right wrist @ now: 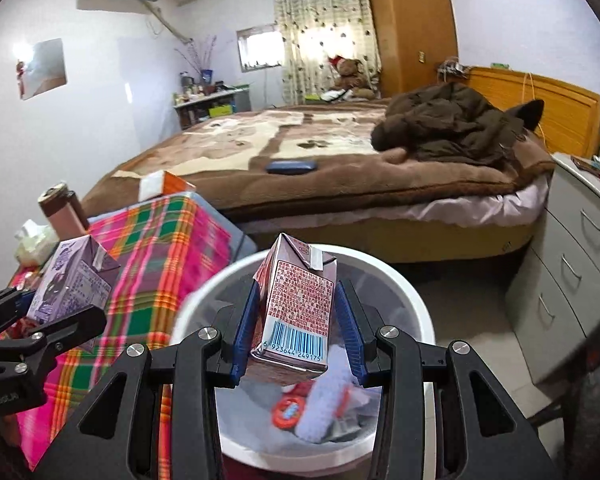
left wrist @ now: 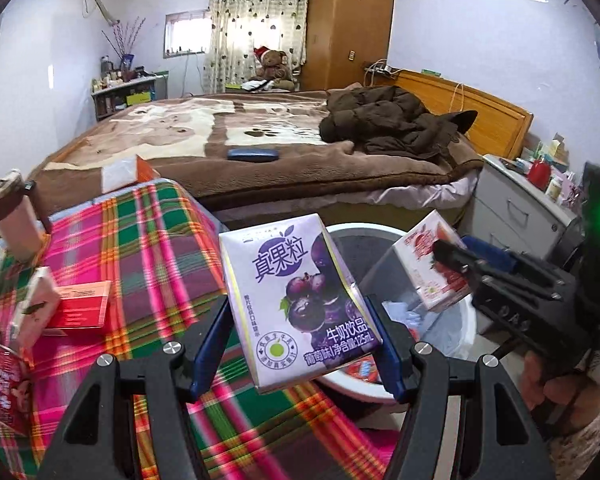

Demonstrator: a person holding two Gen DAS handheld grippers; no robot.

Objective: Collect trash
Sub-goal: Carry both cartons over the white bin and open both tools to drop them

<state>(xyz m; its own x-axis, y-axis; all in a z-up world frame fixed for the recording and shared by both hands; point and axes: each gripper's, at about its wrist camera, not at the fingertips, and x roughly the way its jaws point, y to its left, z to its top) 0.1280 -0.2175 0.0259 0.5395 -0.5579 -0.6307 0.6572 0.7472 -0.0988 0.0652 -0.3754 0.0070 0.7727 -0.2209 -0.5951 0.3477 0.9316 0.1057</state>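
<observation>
Tongs (right wrist: pixel 296 328) hold red carton (right wrist: pixel 296 316) above bin (right wrist: pixel 404 280) beside bed (right wrist: pixel 340 184).

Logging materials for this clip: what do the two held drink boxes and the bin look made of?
Purple carton in the left tool: coated paperboard, glossy print, folded seams. Red carton in the right tool: the same, with creased edges and a glued top flap. Trash bin: apparently smooth white plastic rim, lined with what looks like a thin translucent bag.
</observation>
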